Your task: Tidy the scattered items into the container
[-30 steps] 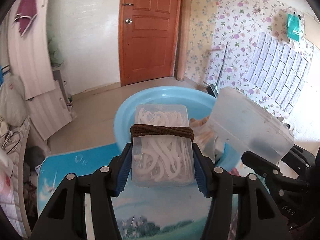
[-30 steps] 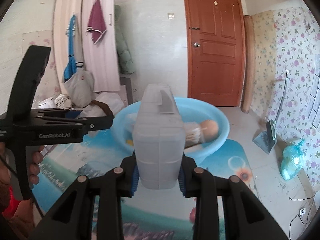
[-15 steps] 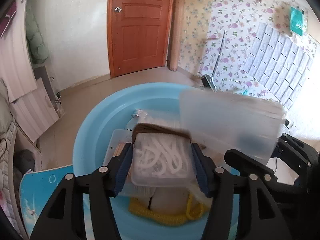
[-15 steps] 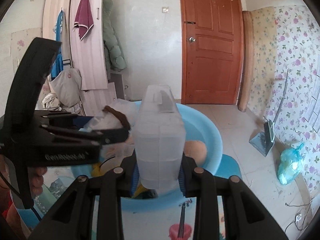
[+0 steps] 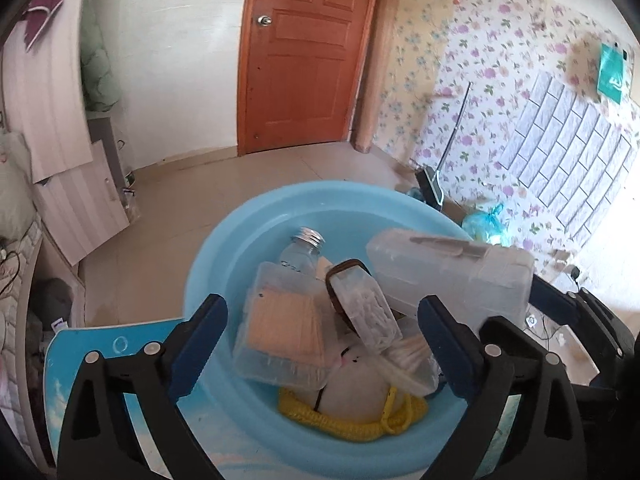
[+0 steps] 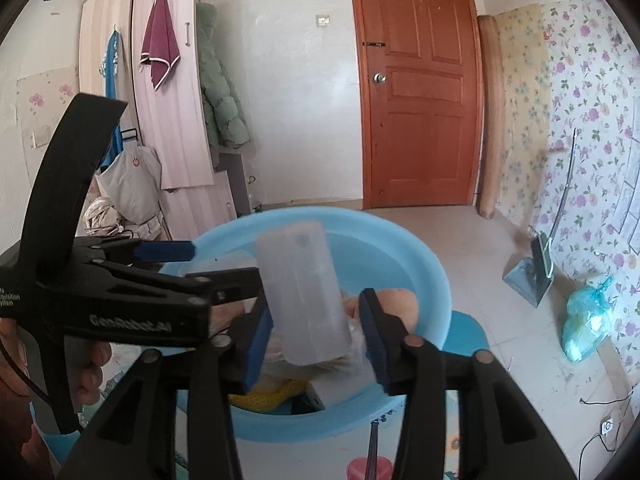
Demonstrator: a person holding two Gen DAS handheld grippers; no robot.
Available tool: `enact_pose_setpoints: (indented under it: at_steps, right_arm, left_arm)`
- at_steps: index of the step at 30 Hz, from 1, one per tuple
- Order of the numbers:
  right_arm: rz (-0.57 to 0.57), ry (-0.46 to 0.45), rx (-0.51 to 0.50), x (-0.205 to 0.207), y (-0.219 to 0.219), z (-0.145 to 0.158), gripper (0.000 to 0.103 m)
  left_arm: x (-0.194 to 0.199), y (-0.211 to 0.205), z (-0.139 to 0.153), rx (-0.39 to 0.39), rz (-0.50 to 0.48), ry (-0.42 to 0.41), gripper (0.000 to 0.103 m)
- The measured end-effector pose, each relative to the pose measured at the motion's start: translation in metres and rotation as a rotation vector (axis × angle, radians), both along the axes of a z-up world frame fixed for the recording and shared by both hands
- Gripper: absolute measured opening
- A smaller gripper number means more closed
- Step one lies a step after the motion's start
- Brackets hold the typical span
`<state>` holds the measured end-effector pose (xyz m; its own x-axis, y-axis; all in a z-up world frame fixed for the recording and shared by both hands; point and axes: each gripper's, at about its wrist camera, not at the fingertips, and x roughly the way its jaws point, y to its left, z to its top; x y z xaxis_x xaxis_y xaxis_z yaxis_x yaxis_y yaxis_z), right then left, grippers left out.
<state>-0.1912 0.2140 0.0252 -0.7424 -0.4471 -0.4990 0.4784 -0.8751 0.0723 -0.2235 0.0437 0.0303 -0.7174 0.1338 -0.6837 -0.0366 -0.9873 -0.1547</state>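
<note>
The light blue basin sits on a picture-printed mat and holds several items. My left gripper hangs over it with its jaws opening wide and nothing between the pads. Below it the clear floss-pick box with a brown hair band lies tilted on the pile. My right gripper is over the basin's near side with its jaws opening. The frosted plastic case tilts between them, and a gap shows at the right pad.
The basin also holds a clear box of wooden sticks, a metal-capped glass bottle, a yellow cord and a pale doll. A hand holds the left gripper. A dustpan and a teal bag are on the floor.
The left jaws spread wide and the floss-pick box dropped onto the pile in the basin. The right jaws parted and the frosted case tipped sideways. Both grippers moved over the basin.
</note>
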Motion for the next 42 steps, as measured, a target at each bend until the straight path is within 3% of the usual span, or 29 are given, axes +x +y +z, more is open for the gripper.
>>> enact_pose_setpoints:
  at_steps: [3, 10, 16, 20, 23, 26, 30, 33, 37, 42]
  right_arm:
    - [-0.005, 0.031, -0.011, 0.009, 0.001, 0.009, 0.056]
    - [-0.01, 0.037, -0.052, 0.022, 0.006, 0.018, 0.057]
    - [-0.024, 0.035, -0.117, 0.036, 0.015, 0.024, 0.057]
    - [-0.032, -0.012, -0.131, 0.03, 0.013, 0.018, 0.057]
    - [0.003, -0.059, -0.134, 0.023, 0.007, 0.012, 0.057]
    - [0.111, -0.079, -0.082, 0.026, -0.012, 0.007, 0.057]
    - [0.206, -0.053, -0.035, 0.042, -0.032, 0.008, 0.057]
    - [0.179, -0.039, -0.014, 0.047, -0.035, 0.009, 0.057]
    - [0.107, -0.049, -0.02, 0.047, -0.029, 0.014, 0.058]
    - [0.007, -0.088, -0.057, 0.048, -0.015, 0.022, 0.062]
  left_arm:
    - [0.005, -0.001, 0.005, -0.015, -0.01, -0.009, 0.097]
    - [0.024, 0.001, 0.012, -0.106, -0.009, 0.003, 0.1]
    - [0.03, -0.013, 0.002, -0.021, 0.022, -0.062, 0.103]
    - [0.038, -0.02, -0.003, -0.013, 0.042, -0.073, 0.103]
    - [0.042, -0.026, -0.004, 0.006, 0.025, -0.094, 0.103]
    - [0.048, -0.03, -0.002, -0.016, 0.046, -0.071, 0.103]
    - [0.06, -0.036, 0.002, -0.053, 0.107, -0.043, 0.103]
    - [0.07, -0.034, 0.009, -0.071, 0.11, 0.007, 0.103]
    - [0.079, -0.024, 0.019, -0.152, 0.118, 0.04, 0.103]
    - [0.097, -0.021, 0.034, -0.125, 0.104, 0.065, 0.103]
